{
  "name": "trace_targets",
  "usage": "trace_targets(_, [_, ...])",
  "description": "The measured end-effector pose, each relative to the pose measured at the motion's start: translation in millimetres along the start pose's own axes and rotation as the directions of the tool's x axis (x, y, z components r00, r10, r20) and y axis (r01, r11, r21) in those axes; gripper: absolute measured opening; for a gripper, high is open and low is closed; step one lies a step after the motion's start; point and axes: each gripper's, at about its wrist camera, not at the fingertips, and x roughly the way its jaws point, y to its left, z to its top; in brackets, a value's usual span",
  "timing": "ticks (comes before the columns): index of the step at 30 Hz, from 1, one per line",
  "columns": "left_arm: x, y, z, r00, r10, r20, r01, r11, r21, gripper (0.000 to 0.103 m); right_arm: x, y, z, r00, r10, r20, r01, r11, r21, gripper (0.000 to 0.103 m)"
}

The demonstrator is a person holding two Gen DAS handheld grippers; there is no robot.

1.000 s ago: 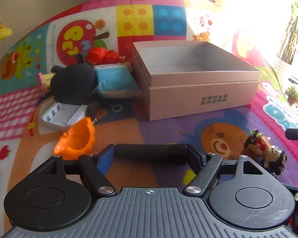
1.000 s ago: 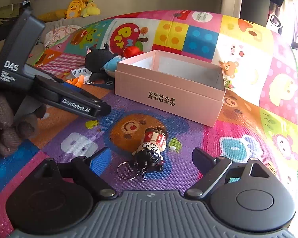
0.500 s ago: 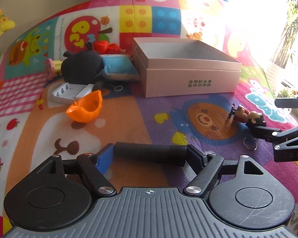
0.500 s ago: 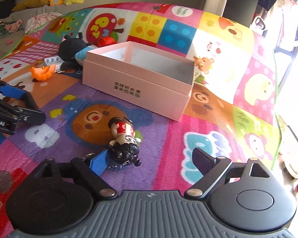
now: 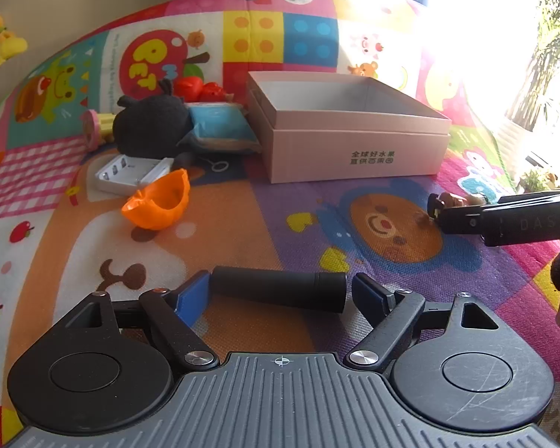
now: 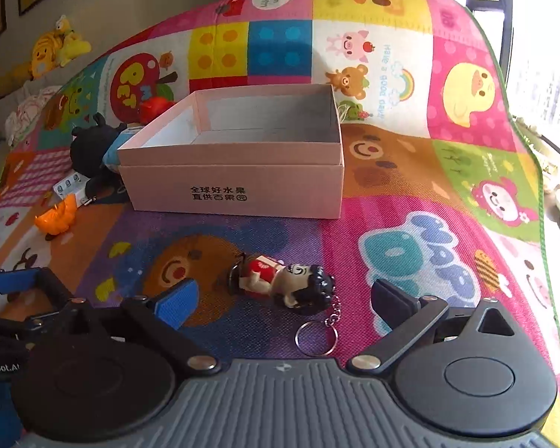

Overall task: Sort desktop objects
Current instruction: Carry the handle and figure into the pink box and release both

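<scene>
A black cylinder (image 5: 280, 293) lies crosswise between the blue-padded fingers of my left gripper (image 5: 280, 291). Its jaws are opening, and a small gap shows at the cylinder's right end, so the pads do not press it. My right gripper (image 6: 285, 298) is also opening. A keychain figure (image 6: 280, 285) with a red shirt and black hair lies on its side on the mat between those fingers, untouched. The open pink box (image 6: 235, 183) stands empty just beyond the figure. In the left wrist view the box (image 5: 354, 149) is ahead and the right gripper (image 5: 442, 214) reaches in from the right.
Left of the box lie an orange shell-shaped piece (image 5: 158, 205), a white battery charger (image 5: 130, 173), a black plush (image 5: 151, 127), a blue packet (image 5: 220, 127) and red toys (image 5: 198, 89). A colourful play mat (image 6: 410, 171) covers the surface; its edge drops off at the right.
My left gripper drew back from the box and its jaws widened off the cylinder. My right gripper rolled and spread; the figure now lies sideways at the middle of its gap.
</scene>
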Motion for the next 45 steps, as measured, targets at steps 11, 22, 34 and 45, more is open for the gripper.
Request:
trace_targets(11, [0,-2,0,1.000,0.009,0.000,-0.009,1.000,0.013,0.086,3,9,1,0.999,-0.042,0.013,0.043,0.994,-0.100,0.066])
trace_targets(22, [-24,-23,17,0.995,-0.093,0.020,0.089,0.984,0.155,0.081,-74,21,16,0.982,0.187,-0.009,-0.177,0.908,-0.380,0.066])
trace_targets(34, [46,-42,150,0.966,-0.098,0.239,0.043,0.973,0.225,0.081,-12,-6,169,0.982,0.084,0.167,-0.037,0.962,-0.270,0.066])
trace_targets(45, [72,19,165,0.950,-0.019,0.310,-0.023,0.991,0.131,0.097,92,-26,216,0.996,0.028,0.084,-0.020,0.996,-0.091,0.068])
